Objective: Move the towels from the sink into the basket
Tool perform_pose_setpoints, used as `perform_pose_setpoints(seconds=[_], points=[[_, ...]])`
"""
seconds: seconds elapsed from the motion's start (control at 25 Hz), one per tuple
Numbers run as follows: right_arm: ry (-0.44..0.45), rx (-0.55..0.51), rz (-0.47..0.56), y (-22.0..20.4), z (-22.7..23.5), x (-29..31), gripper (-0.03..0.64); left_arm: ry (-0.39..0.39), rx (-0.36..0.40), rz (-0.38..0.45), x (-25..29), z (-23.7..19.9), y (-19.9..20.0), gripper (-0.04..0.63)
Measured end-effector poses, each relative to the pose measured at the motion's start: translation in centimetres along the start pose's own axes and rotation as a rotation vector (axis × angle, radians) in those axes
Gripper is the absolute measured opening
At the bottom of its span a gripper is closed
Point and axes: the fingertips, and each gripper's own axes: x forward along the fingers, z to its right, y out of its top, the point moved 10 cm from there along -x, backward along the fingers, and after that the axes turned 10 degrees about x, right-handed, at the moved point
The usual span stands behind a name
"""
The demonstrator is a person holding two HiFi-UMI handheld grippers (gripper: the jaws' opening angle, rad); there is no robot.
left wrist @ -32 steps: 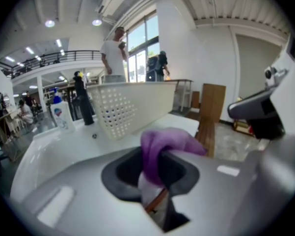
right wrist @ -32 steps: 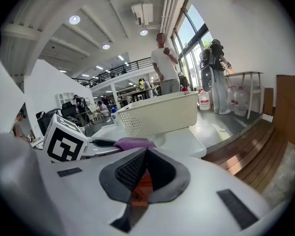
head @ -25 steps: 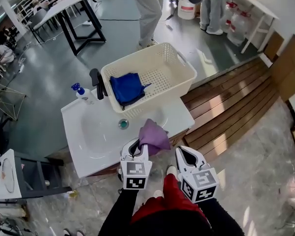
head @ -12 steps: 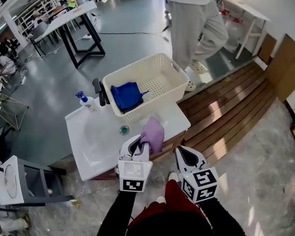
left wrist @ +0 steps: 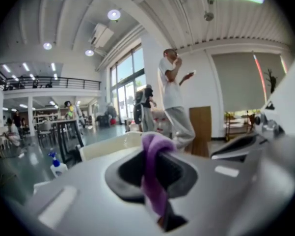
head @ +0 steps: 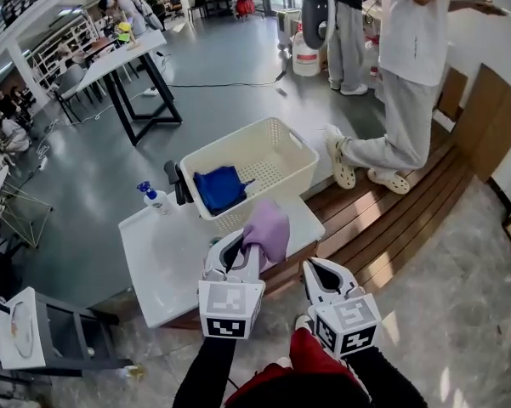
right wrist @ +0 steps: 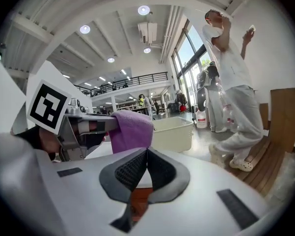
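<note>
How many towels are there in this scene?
2. A purple towel is clamped in the left gripper; a blue towel lies in the basket. Part of the sink is hidden, so there may be more.

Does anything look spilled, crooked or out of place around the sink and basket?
Nothing stands out. The basket sits upright with a blue towel in it, and the left gripper holds the purple towel. No spill shows on the sink.

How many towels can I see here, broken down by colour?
purple towel: 1, clamped in the left gripper
blue towel: 1, lying in the basket
total: 2
</note>
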Motion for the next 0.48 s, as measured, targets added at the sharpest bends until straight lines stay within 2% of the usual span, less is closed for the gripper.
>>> perform_pose_setpoints(seconds=[0.48], points=[[-0.015, -0.004, 0.09, 5.0, 2.6, 1.4, 0.008, 0.024, 0.046, 0.111, 2.2, -2.2, 5.7, 0.031]])
